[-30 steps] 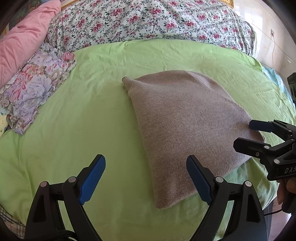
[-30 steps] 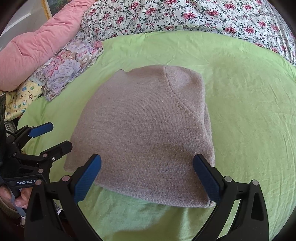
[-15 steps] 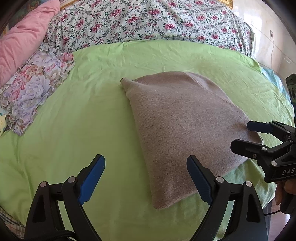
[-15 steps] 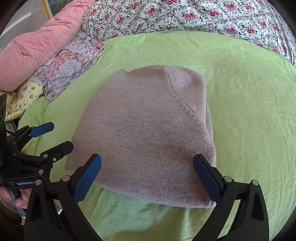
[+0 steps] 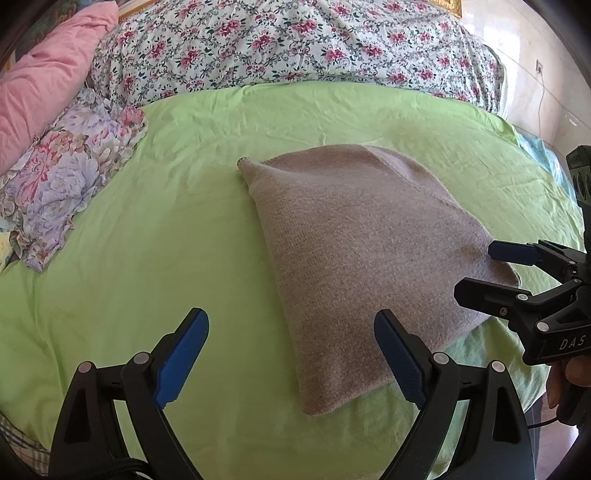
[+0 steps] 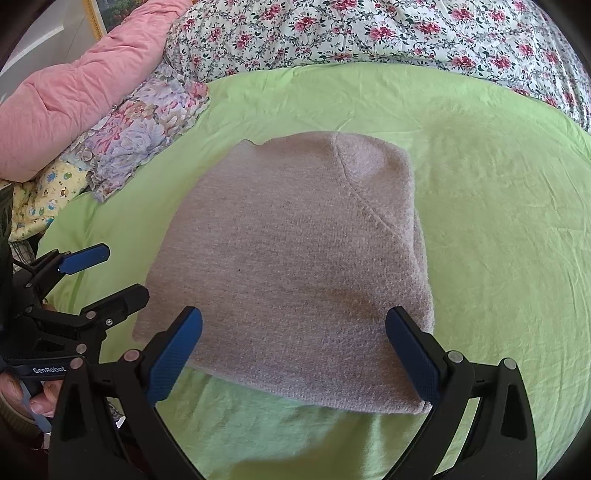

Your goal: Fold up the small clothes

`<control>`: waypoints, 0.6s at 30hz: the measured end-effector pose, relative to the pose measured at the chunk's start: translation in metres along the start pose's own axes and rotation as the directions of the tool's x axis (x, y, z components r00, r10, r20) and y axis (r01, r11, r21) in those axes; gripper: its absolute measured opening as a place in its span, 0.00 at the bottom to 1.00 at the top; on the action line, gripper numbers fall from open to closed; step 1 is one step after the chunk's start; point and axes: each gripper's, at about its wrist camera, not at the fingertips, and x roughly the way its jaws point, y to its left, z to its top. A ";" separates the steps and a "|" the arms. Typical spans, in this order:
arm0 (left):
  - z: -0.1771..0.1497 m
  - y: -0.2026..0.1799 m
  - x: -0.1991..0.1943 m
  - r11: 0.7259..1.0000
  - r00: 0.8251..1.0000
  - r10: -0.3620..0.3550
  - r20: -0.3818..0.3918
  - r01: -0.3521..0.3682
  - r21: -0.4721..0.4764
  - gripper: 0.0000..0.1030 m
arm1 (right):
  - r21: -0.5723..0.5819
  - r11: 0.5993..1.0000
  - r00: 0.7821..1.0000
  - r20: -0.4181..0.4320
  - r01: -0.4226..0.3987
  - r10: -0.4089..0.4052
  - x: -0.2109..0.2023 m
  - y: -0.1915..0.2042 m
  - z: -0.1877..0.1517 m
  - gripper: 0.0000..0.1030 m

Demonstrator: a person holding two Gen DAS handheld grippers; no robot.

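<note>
**Folded knit garment on the bed**

A beige-grey knit garment point(image 6: 291, 266) lies folded flat into a compact, roughly rectangular bundle on the green bedsheet point(image 6: 498, 229). A curved seam runs across its corner at 1 o'clock. Its near edge shows stacked layers toward 6 o'clock.

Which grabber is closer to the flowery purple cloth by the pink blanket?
Left. The left gripper sits nearer the flowery purple cloth; the right gripper is farther, over the sweater.

Lying taupe-grey knit garment point(image 6: 295, 266) on plain lime-green sheet point(image 6: 498, 221); behind garment, showing white quilt with pink roses point(image 6: 369, 29); beside quilt, showing pink pillow point(image 6: 85, 88), pastel floral cloth point(image 6: 140, 133).
</note>
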 end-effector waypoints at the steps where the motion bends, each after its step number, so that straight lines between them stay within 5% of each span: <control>1: 0.000 0.000 0.000 1.000 1.000 -0.001 0.000 0.001 -0.001 0.89 | 0.001 1.000 1.000 0.000 0.000 0.000 0.000 0.000 0.000 0.97; 18: -0.001 -0.001 -0.001 1.000 1.000 -0.005 0.001 0.005 -0.004 0.90 | 0.001 1.000 1.000 -0.001 -0.002 0.002 0.000 0.002 0.001 0.97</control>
